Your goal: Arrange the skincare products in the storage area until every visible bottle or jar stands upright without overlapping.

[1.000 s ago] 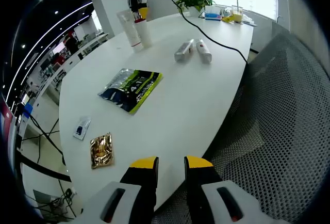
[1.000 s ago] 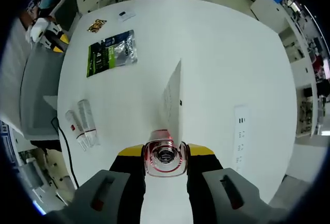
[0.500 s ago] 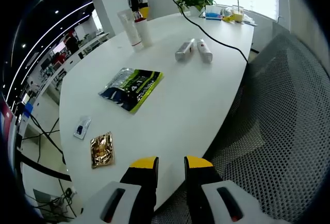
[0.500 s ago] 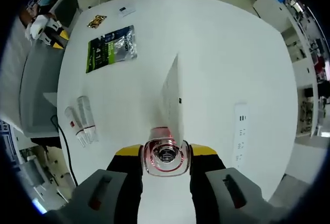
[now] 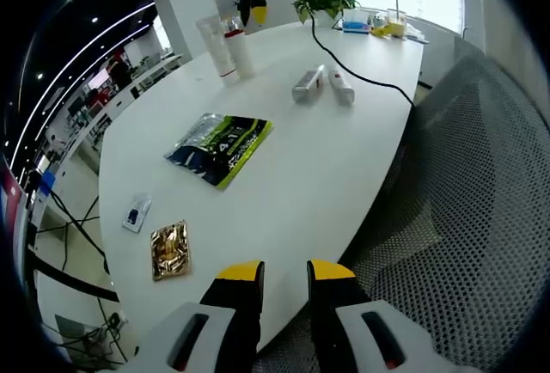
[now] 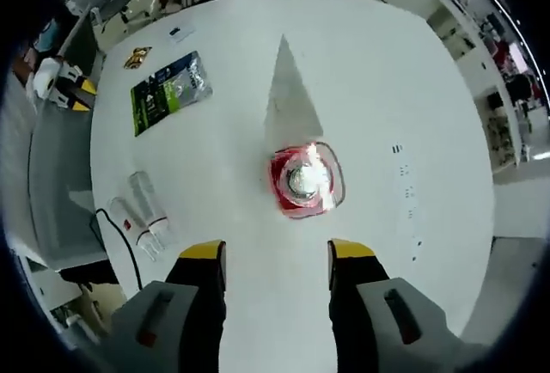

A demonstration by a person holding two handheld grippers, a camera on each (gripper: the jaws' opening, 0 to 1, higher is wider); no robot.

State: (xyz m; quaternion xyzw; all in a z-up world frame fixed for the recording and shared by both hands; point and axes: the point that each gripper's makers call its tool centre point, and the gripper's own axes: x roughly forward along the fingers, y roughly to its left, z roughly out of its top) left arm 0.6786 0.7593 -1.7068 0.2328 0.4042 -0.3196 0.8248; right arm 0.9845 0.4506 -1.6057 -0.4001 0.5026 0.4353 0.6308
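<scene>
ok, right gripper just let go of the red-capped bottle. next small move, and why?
Probably swing the right gripper, jaws open and empty above the upright red-capped bottle, toward the two tubes lying flat side by side on the white table. They are the visible products not yet standing.

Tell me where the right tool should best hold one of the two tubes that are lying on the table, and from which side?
Probably the outer lying tube, nearest the table edge. It lies flat beside its twin, almost touching, so grip across its middle from above, one jaw on its free side by the black cable. The right tool is open, above the upright red-capped tube.
</scene>
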